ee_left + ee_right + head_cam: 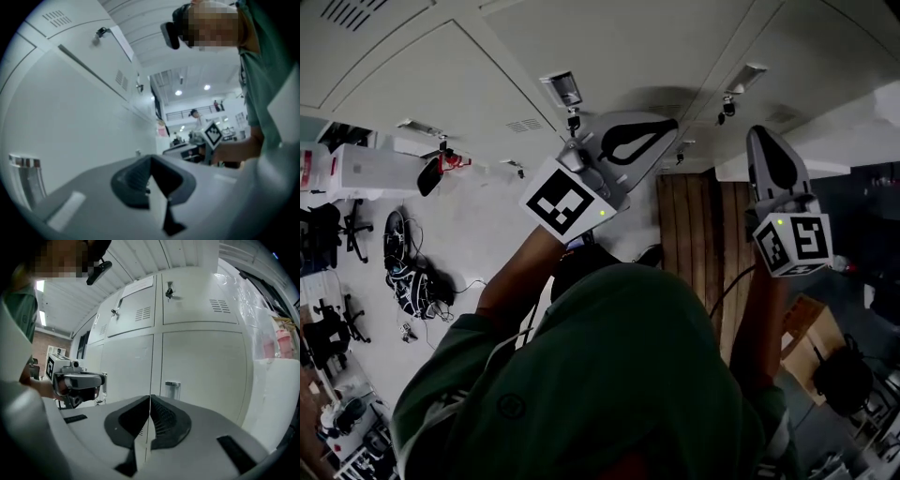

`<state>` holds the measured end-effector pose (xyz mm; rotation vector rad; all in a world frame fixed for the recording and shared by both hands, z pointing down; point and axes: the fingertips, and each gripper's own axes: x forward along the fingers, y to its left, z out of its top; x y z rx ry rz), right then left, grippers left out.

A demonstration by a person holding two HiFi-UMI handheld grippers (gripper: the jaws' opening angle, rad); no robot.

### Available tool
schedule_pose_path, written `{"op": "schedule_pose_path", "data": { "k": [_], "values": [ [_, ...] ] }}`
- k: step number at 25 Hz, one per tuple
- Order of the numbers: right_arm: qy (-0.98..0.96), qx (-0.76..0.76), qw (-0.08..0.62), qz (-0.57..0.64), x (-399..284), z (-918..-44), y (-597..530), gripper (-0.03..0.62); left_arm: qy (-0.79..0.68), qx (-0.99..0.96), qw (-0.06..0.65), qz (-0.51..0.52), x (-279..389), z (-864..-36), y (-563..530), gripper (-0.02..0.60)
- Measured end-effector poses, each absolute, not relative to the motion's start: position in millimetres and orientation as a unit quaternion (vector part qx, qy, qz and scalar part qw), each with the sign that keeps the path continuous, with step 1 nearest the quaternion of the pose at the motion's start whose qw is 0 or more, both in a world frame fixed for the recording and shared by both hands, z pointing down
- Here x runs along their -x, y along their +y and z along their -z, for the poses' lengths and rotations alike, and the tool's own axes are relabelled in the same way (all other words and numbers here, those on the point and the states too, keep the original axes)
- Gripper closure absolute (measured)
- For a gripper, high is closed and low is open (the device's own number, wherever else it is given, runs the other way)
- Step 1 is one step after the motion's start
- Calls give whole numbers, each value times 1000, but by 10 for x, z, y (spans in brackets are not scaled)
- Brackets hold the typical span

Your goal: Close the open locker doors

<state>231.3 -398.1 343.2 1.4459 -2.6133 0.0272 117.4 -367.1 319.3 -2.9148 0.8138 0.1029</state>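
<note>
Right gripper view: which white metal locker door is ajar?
The upper-row white metal locker door on the left: it tilts outward, with its top edge exposed. The keyed door to its right sits flush.

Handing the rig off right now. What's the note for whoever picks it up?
Left tongs: shut, empty, raised beside the lockers.
Right tongs: shut, empty, pointing at the locker fronts.
Doors: those ahead of the right tongs look closed. One upper door in the left gripper view seems to stand ajar.
Done: no door is being touched at this moment.
Left: check that upper door and push it flush if open.
</note>
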Motion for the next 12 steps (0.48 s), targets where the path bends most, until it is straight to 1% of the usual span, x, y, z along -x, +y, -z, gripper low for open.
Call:
{"op": "schedule_pose_path", "data": {
  "k": [7,12],
  "values": [
    [-886,-461,49,-2,-2416,-3129,-3332,589,246,966,71,-35,-1433,-3141,-3337,583],
    [-888,-457,56,-5,-2551,-3156,-2928,589,227,970,78,-36,-1637,-3159,-3075,583]
  ]
}}
